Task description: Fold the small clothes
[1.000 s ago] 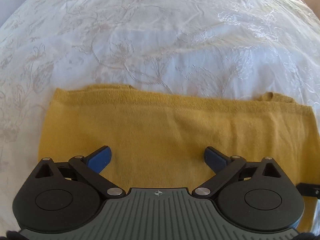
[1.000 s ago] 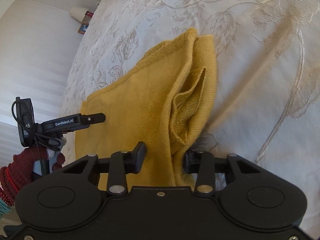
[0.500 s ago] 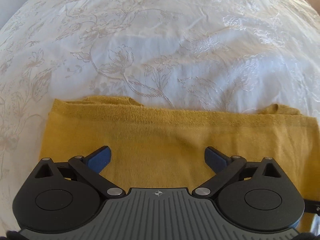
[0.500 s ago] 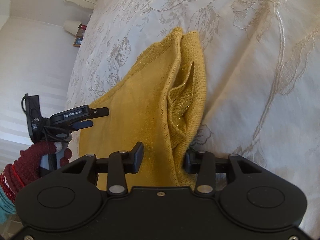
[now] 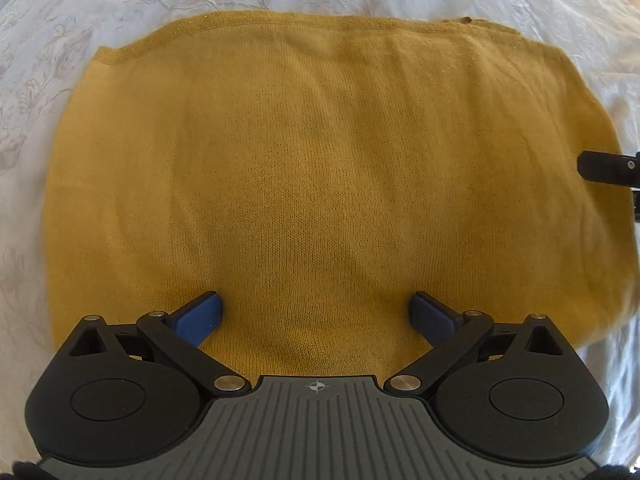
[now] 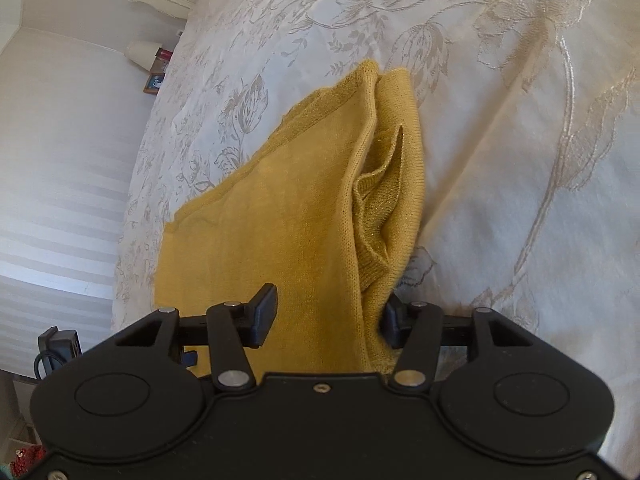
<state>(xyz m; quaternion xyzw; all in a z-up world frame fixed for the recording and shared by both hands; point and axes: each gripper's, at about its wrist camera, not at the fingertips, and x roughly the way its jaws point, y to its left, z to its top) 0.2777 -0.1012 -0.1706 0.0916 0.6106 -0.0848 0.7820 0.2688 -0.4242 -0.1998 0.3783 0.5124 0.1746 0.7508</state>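
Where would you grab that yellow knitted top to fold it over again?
Probably the short end of the yellow knitted top nearest the right hand-held gripper, whose opening jaws straddle it. Come low from that end: there the stacked layers gape, so both can be pinched together.

A big white bedspread (image 6: 500, 128) with pale flower patterns covers the bed. Far off on the left, a small white lamp (image 6: 141, 51) stands beside a little picture frame (image 6: 154, 83).
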